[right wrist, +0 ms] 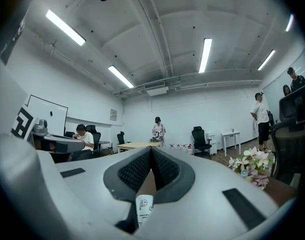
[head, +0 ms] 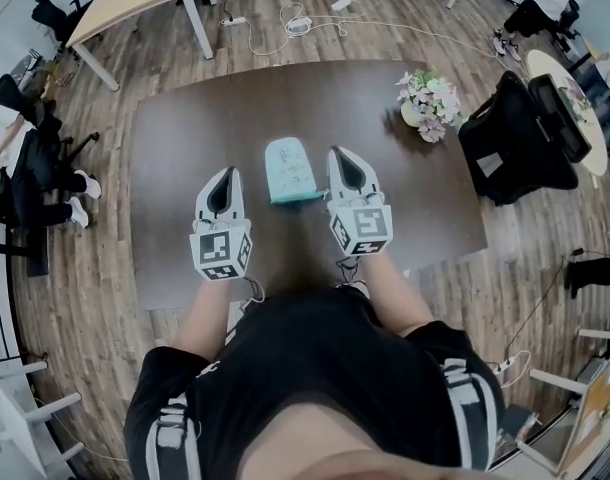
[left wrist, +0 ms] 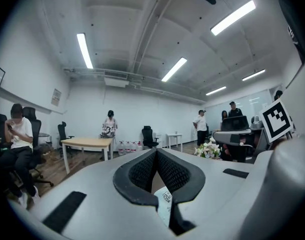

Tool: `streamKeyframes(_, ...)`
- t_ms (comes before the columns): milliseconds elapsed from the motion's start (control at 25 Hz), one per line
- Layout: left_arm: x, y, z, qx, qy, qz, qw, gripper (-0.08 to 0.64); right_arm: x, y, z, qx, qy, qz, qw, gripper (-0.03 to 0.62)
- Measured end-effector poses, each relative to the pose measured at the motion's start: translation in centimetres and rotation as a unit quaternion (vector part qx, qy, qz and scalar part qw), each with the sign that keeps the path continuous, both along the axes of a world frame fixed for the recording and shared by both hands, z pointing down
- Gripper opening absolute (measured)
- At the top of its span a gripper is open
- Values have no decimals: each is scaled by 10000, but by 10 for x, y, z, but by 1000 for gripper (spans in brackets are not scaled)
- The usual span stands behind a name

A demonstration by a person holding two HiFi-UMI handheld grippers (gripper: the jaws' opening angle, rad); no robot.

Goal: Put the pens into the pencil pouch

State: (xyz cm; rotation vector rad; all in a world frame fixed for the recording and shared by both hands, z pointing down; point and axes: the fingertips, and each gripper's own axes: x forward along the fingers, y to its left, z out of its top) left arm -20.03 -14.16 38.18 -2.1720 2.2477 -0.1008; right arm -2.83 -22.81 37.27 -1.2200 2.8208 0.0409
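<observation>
While both the left gripper (head: 223, 178) and the right gripper (head: 343, 158) hang level with their jaws clenched on nothing, the pencil pouch (head: 290, 171) lies flat on the dark table (head: 185, 148) between them, nearer the right one. It is pale teal with small dark print and a deeper teal near edge. Bare tabletop spreads left and beyond; flowers (head: 430, 103) sit near the far right corner.

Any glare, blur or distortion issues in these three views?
Head view: strong barrel bend, table edges bow; even light, sharp. Left gripper view: fisheye, dark corners, ceiling strip lights blown out. Right gripper view: same vignette and clipped ceiling strip lights.
</observation>
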Motion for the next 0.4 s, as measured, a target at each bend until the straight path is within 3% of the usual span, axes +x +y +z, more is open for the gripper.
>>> streamKeyframes(400, 9, -2, -7, 20, -132, 100, 9999, 3, 9, -4, 1, -47, 26, 114, 9999, 2)
